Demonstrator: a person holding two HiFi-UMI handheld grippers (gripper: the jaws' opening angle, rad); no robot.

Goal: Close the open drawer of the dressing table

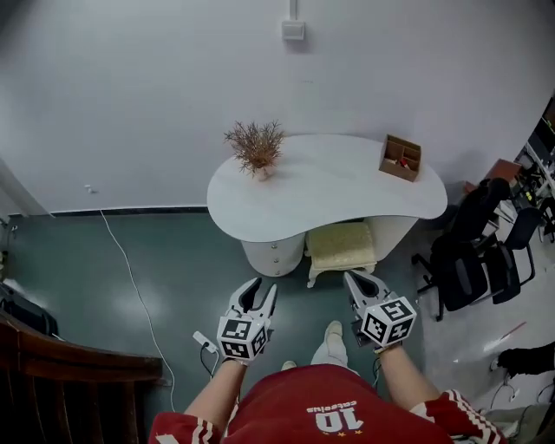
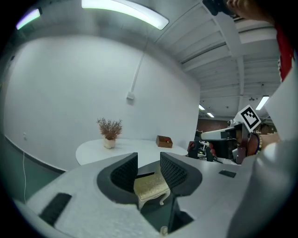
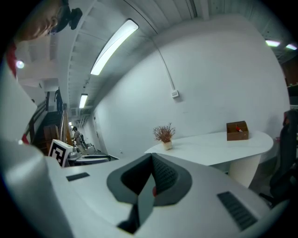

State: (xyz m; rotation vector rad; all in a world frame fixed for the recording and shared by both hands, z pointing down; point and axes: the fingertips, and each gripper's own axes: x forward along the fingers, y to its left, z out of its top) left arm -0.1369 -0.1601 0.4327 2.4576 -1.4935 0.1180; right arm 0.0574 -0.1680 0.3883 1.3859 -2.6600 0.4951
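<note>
L gripper [image 1: 264, 284] jaws apart, empty; R gripper [image 1: 355, 277] jaws together; both fwd.

This looks like an office workroom with a home corner set up in it. A white curved counter [image 1: 329, 186] carries a dried plant [image 1: 257, 146] and a wooden box [image 1: 400, 157], with a cushioned stool [image 1: 341, 245] below. Black office chairs [image 1: 473, 251] stand beside it, and strip lights [image 2: 125, 11] run overhead.
</note>
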